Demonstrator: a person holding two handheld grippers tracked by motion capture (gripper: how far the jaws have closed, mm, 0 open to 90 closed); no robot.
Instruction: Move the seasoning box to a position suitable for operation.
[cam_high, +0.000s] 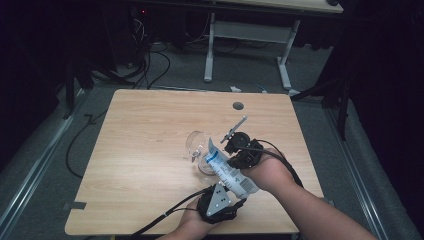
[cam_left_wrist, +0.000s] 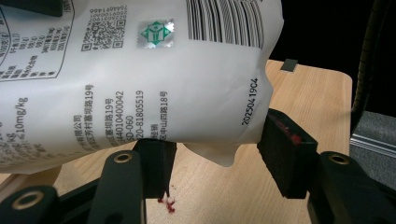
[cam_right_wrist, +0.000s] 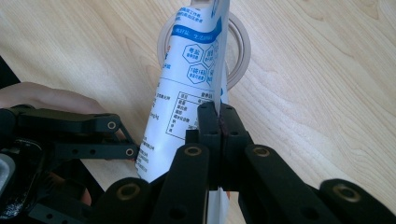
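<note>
- A white and blue printed pouch (cam_high: 227, 170) is held above the near right part of the wooden tabletop (cam_high: 145, 150), slanting from its lower end near the person up to its top end farther away.
- The pouch's top end leans over a clear glass jar (cam_high: 199, 147) that sits on the tabletop just left of the right hand-held gripper (cam_high: 236, 159); in the right gripper view the jar's round rim (cam_right_wrist: 240, 44) shows directly behind the pouch's top (cam_right_wrist: 198, 56).
- The left hand-held gripper (cam_high: 235, 202), at the near edge with its grey three-cornered plate (cam_high: 218, 197) on top, holds the pouch's lower end. In the left gripper view its jaws stand partly apart, with the bottom of the pouch (cam_left_wrist: 140, 88) between them and both pads against it.
- The right hand-held gripper comes in from the right, with the hand (cam_high: 270, 175) behind it. In the right gripper view its jaws are pressed together, pinching one thin edge of the pouch.
- In the left gripper view some small red specks (cam_left_wrist: 169, 203) lie on the tabletop beneath the jaws.
- A round hole (cam_high: 238, 106) is in the tabletop at its far side, well apart from the jar.
</note>
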